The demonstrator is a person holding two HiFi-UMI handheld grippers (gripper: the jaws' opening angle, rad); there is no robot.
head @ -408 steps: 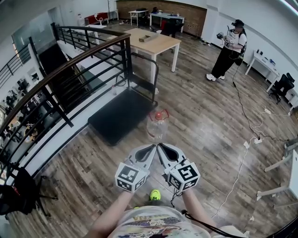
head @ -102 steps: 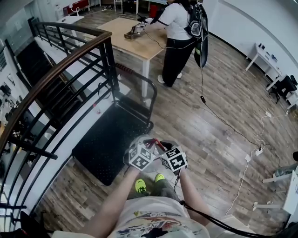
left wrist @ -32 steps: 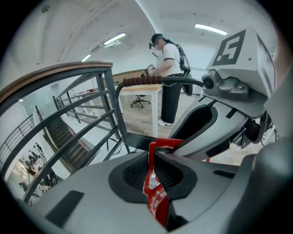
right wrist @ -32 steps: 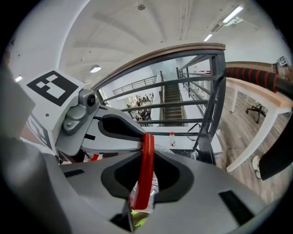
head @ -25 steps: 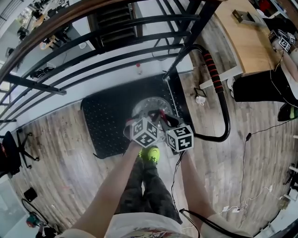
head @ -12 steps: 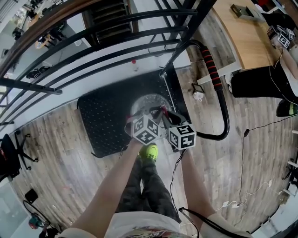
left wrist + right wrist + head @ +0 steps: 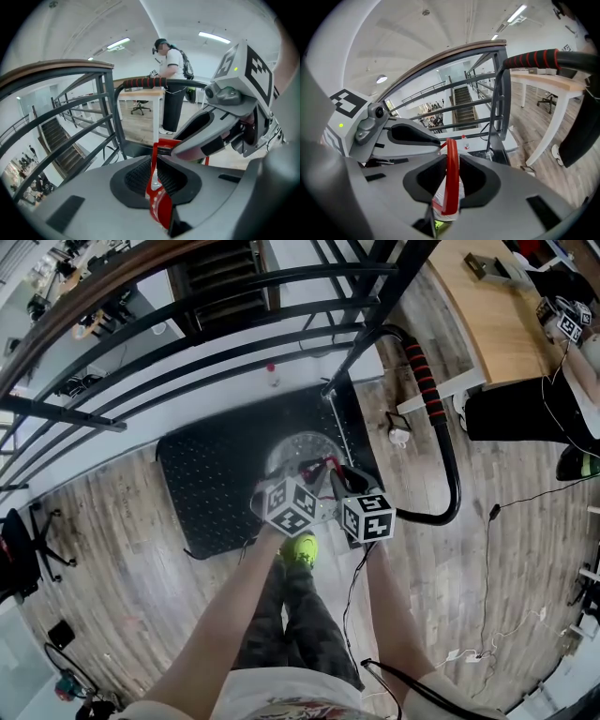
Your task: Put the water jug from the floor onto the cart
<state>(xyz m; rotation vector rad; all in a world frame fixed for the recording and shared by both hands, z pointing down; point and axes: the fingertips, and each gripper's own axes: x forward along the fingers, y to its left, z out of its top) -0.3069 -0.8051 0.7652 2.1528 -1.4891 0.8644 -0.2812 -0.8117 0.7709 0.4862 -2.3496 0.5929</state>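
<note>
The clear water jug [image 7: 298, 452] stands on the black cart deck [image 7: 208, 486], near its handle end. Its red carrying handle [image 7: 320, 466] rises between my two grippers. My left gripper [image 7: 306, 476] is shut on the red handle [image 7: 155, 188], which shows pinched between its pads [image 7: 140, 180]. My right gripper [image 7: 334, 476] grips the same handle [image 7: 451, 174] from the other side, jaws closed on it. Each gripper shows in the other's view: the right gripper [image 7: 220, 133] and the left gripper [image 7: 410, 133]. The jug's body is mostly hidden under the grippers.
The cart's push bar with a red grip [image 7: 424, 381] curves round at the right. A black railing [image 7: 234, 315] over a stairwell runs behind the cart. A small bottle [image 7: 272, 368] stands by it. A wooden table [image 7: 492, 306], a person [image 7: 525, 409] and floor cables [image 7: 487, 549] lie right.
Both grippers stay closed on the red handle. The right gripper has drifted slightly to the right; the jug stays over the same spot of the cart deck.
</note>
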